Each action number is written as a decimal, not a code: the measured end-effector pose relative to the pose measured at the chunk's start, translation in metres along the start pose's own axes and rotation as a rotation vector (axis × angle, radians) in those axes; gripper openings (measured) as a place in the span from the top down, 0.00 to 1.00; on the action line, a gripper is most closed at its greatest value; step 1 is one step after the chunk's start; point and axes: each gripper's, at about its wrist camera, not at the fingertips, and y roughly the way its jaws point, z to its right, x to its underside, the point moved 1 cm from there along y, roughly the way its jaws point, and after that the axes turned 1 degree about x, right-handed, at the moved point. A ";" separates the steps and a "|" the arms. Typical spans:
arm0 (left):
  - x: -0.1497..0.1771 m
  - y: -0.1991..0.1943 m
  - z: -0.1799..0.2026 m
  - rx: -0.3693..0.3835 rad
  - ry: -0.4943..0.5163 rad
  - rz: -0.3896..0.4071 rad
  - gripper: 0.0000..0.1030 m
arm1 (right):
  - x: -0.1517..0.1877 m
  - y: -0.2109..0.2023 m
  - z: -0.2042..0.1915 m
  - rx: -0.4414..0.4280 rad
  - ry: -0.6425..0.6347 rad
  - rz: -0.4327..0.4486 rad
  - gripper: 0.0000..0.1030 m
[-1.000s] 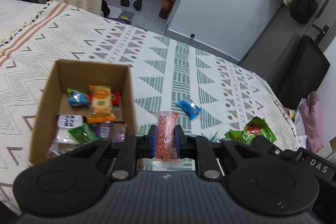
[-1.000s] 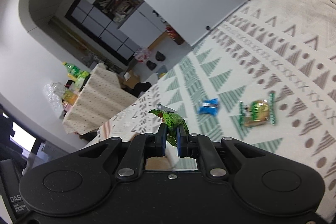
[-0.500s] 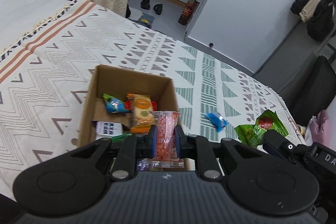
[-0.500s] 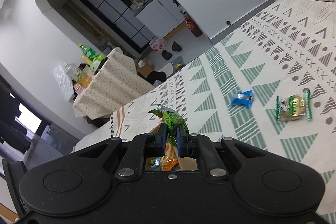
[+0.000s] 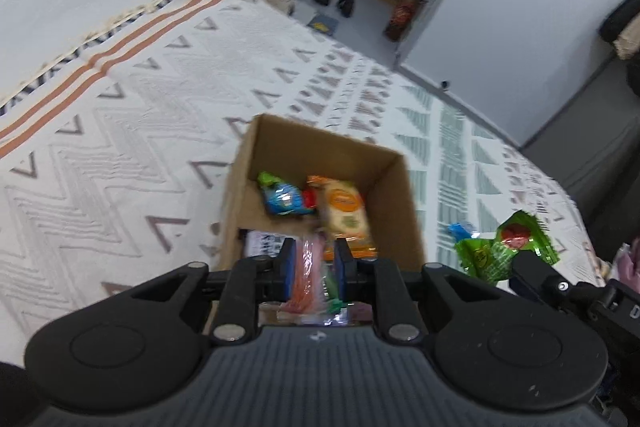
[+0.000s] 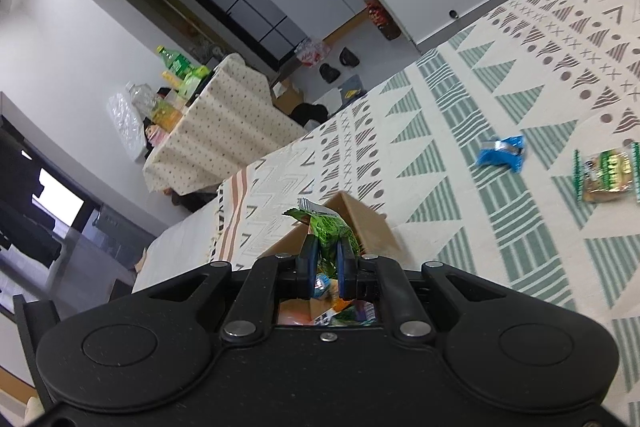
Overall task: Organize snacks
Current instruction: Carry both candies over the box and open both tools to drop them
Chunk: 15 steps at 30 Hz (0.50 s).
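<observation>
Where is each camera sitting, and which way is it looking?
Left wrist view: sits on the left gripper, looking along its fingers into the cardboard box of snacks; the right gripper shows at the right edge, holding a green packet.
Right wrist view: sits on the right gripper, tilted sideways, looking over the box at the patterned bedspread and the kitchen beyond; its own fingers show.
Both views share the box, the green packet and a blue wrapper.
</observation>
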 end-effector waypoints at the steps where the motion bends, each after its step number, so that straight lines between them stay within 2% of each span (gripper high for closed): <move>1: -0.001 0.002 -0.002 -0.015 -0.007 -0.014 0.79 | 0.001 0.002 -0.002 -0.002 0.000 -0.005 0.90; 4: -0.003 0.002 -0.009 -0.021 -0.023 -0.026 0.76 | 0.004 0.008 -0.008 -0.009 -0.001 -0.019 0.90; 7: -0.003 -0.002 -0.010 -0.025 -0.019 -0.023 0.66 | 0.007 0.011 -0.013 -0.020 -0.005 -0.037 0.89; 9: -0.002 -0.004 -0.011 -0.029 -0.024 -0.015 0.54 | 0.010 0.013 -0.014 -0.021 0.001 -0.062 0.83; 12: -0.002 -0.007 -0.010 -0.034 -0.029 -0.012 0.44 | 0.013 0.011 -0.014 -0.006 -0.003 -0.072 0.67; 15: -0.001 -0.009 -0.008 -0.043 -0.026 -0.014 0.34 | 0.011 0.002 -0.011 0.005 -0.006 -0.058 0.67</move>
